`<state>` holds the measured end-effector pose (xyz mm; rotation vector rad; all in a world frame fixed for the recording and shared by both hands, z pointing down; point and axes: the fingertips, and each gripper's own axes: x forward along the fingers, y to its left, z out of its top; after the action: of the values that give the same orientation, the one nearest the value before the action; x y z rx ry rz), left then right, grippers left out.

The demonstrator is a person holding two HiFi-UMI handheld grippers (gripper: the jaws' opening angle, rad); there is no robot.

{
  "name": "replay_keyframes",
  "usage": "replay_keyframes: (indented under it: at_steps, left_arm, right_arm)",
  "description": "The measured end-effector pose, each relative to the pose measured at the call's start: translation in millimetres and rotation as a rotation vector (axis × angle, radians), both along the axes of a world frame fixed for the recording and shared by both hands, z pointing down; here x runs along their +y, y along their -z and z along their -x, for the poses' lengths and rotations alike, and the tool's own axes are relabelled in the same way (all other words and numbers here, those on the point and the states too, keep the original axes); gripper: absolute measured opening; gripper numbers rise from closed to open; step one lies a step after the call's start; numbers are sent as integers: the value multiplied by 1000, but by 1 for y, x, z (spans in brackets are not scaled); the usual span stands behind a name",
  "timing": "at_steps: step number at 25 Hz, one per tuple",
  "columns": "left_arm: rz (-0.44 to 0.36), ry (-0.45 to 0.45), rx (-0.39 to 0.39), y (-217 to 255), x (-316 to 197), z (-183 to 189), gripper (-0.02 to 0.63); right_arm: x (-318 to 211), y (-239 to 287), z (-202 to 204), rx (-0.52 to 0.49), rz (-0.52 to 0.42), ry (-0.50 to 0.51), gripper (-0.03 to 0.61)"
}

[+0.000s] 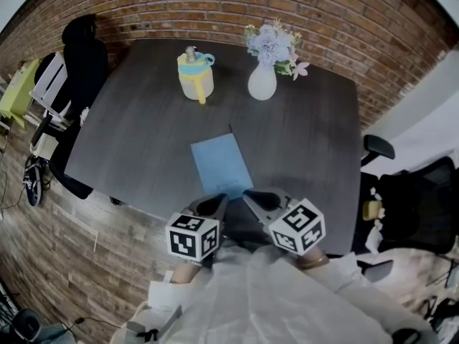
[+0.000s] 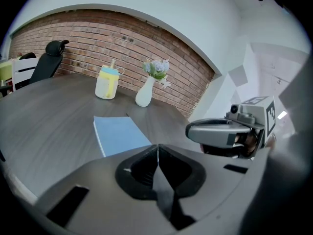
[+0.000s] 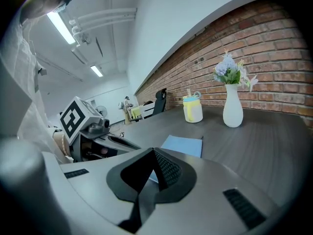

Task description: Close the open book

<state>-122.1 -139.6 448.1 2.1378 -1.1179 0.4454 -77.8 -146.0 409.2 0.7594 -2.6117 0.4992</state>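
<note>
A blue book [image 1: 221, 165] lies closed and flat on the dark table [image 1: 143, 142], near its front edge. It also shows as the book [image 2: 120, 133] in the left gripper view and the book [image 3: 183, 145] in the right gripper view. My left gripper [image 1: 221, 200] hovers just short of the book's near edge, shut and empty. Beside it, my right gripper [image 1: 249, 195] is likewise shut with nothing in it. Both sets of jaws are pressed together, seen as the left gripper [image 2: 157, 151] and the right gripper [image 3: 154, 155] in their own views.
A yellow lidded cup [image 1: 195, 76] and a white vase of flowers [image 1: 264, 67] stand at the table's far side. Office chairs [image 1: 82, 56] sit at the left, another chair [image 1: 419, 192] at the right. A brick wall runs behind the table.
</note>
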Motion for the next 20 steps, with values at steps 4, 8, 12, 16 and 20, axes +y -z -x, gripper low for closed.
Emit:
replay_keyframes:
  at_steps: [4, 8, 12, 16, 20]
  left_arm:
    - [0, 4, -8, -2, 0, 1, 9]
    - [24, 7, -37, -8, 2, 4, 6]
    - [39, 8, -54, -11, 4, 6, 6]
    - [42, 11, -43, -11, 4, 6, 6]
    - [36, 2, -46, -12, 3, 2, 6]
  right_arm:
    - [1, -6, -3, 12, 25, -6, 6]
    - [0, -9, -4, 11, 39, -12, 6]
    - [-1, -10, -5, 3, 46, -19, 6]
    - [-1, -11, -4, -5, 56, -13, 6]
    - [-3, -15, -7, 6, 69, -25, 6]
